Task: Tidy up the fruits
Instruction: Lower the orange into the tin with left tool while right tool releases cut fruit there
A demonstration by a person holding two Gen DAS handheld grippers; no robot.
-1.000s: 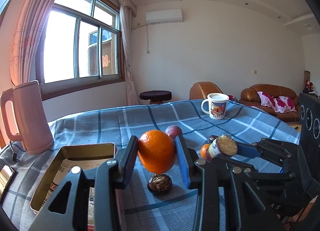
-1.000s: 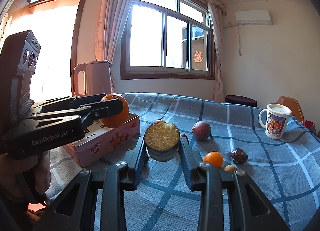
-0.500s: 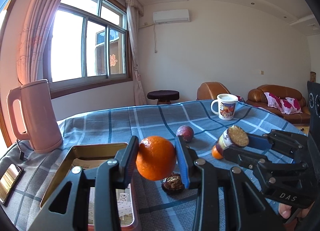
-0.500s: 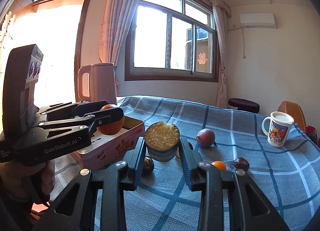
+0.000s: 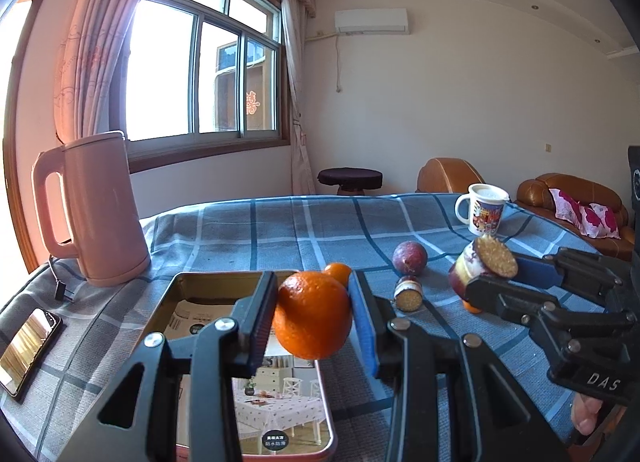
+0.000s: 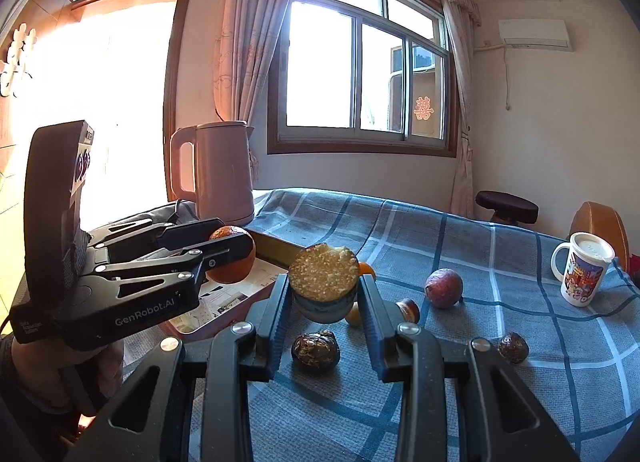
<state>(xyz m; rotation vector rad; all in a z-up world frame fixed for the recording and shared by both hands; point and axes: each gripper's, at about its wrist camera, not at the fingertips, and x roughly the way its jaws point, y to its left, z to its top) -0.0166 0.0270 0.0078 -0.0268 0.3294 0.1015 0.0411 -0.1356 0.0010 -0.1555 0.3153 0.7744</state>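
On my left feed: bright orange [image 5: 312,314] between black fingers [image 5: 262,316], one blue-faced. Desk [image 5: 280,230] cloth: blue-grey plaid with white and dark blue lines. Kettle [image 5: 92,210] pale pink; tin [image 5: 200,286] gold inside, its rim pink. Mug [image 5: 482,210] white with a red-and-blue print. Passion fruit [image 5: 409,258] dull purple. On my right feed: cut fruit [image 6: 323,282], yellow speckled face, bluish rind; dark brown glossy fruit [image 6: 315,350].

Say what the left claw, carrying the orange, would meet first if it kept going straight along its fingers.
Probably the small orange fruit just past the held orange, beside the open tin; depth is unclear, so the left claw might pass over it and meet the tablecloth.
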